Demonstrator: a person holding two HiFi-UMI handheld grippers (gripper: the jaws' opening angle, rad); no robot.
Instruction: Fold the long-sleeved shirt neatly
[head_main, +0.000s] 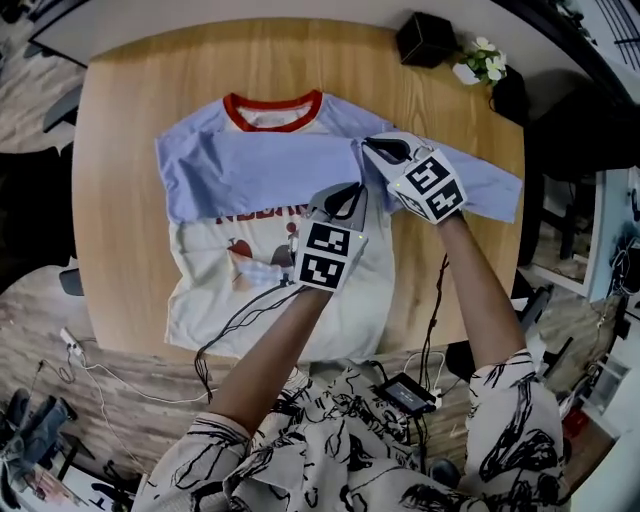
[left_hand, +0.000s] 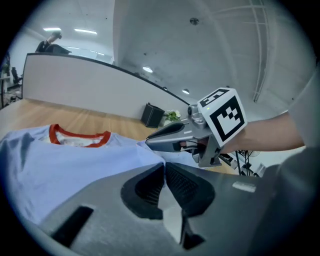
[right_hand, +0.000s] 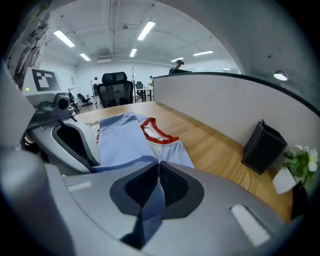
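The long-sleeved shirt (head_main: 270, 290) lies flat on the round wooden table (head_main: 130, 90). It has a white printed body, a red collar (head_main: 272, 110) at the far side and light blue sleeves. One blue sleeve (head_main: 250, 170) is laid across the chest, and the other runs out to the right (head_main: 490, 188). My left gripper (head_main: 338, 197) (left_hand: 164, 167) is over the chest's right part, shut on a pale fold of the shirt. My right gripper (head_main: 372, 148) (right_hand: 159, 167) is just beyond it near the right shoulder, shut on blue sleeve cloth. The two grippers are close together.
A black box (head_main: 426, 38) and a small pot of white flowers (head_main: 482, 62) stand at the table's far right edge. Cables (head_main: 240, 320) trail from the left gripper over the shirt's hem and the near table edge. A low grey partition (right_hand: 225, 100) runs behind the table.
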